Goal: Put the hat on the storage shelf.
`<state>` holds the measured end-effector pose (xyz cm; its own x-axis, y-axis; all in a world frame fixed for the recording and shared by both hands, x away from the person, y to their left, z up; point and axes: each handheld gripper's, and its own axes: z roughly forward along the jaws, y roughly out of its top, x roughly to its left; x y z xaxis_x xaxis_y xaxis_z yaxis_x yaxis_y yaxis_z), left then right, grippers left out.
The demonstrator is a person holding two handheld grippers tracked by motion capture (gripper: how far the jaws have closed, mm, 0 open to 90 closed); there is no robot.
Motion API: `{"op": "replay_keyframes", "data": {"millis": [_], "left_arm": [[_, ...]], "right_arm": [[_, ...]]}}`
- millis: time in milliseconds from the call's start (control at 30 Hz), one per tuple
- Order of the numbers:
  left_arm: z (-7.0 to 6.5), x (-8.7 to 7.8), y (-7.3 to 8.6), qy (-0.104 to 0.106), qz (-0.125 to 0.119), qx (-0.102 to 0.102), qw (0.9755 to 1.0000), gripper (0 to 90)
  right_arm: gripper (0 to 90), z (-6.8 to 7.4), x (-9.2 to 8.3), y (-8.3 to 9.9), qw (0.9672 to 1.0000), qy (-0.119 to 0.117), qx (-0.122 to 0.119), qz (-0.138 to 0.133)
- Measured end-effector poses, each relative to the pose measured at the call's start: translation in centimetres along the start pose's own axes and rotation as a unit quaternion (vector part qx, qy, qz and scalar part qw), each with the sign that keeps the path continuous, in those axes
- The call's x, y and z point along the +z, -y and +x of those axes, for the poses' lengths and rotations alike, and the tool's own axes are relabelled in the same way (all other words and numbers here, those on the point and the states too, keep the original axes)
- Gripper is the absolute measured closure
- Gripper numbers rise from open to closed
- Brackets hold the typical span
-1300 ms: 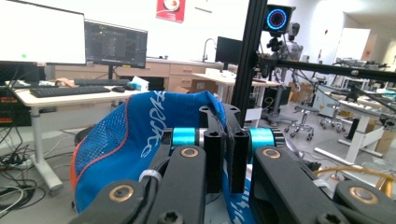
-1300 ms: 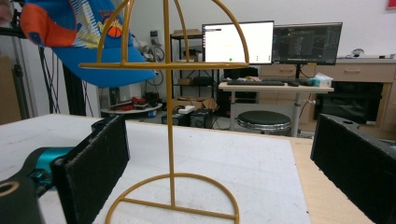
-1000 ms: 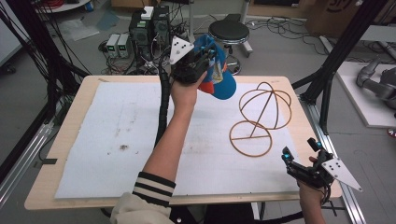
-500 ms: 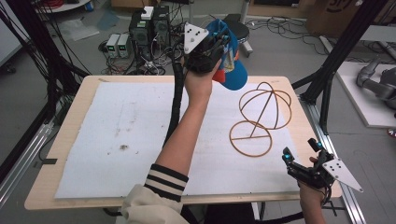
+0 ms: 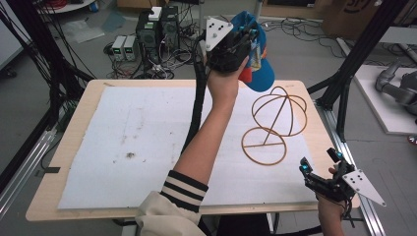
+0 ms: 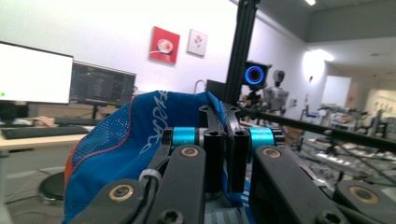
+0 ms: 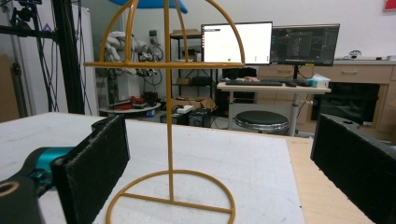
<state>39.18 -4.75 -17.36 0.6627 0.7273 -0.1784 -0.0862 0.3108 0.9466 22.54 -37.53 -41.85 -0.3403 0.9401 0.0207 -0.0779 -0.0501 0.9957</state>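
A blue cap (image 5: 261, 74) with red trim hangs in the air over the table's far edge, above and behind the gold wire hat stand (image 5: 275, 118). My left gripper (image 5: 250, 40) is shut on the cap's fabric; in the left gripper view the jaws meet on the blue cloth (image 6: 126, 135). My right gripper (image 5: 319, 160) stays low at the table's front right corner and is open, with nothing between its pads. In the right gripper view the stand (image 7: 169, 116) rises just ahead of the open right gripper (image 7: 224, 163), and a blue edge of the cap (image 7: 154, 4) shows above it.
A white mat (image 5: 147, 147) covers most of the wooden table (image 5: 74, 209). Black frame posts (image 5: 366, 54) stand at the right, and electronics with cables (image 5: 152, 34) sit on the floor behind. A sleeved forearm (image 5: 196, 157) crosses the mat's middle.
The left hand has lifted the cap higher and carried it to the right, closer to the top of the wire stand. The right gripper has kept still.
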Motion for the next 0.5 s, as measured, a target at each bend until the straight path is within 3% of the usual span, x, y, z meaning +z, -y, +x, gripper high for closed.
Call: {"op": "replay_keyframes", "data": {"millis": [233, 500], "left_arm": [[-0.8, 0.0, -0.1, 0.03, -0.012, -0.041, 0.9986, 88.2], [-1.6, 0.1, 0.2, 0.06, -0.004, -0.054, 0.9968, 88.1]], "right_arm": [[4.1, -0.1, -0.3, -0.1, 1.0, 0.003, -0.001, 0.0], [4.1, 0.0, -0.1, -0.1, 1.0, 0.0, -0.004, 0.0]]}}
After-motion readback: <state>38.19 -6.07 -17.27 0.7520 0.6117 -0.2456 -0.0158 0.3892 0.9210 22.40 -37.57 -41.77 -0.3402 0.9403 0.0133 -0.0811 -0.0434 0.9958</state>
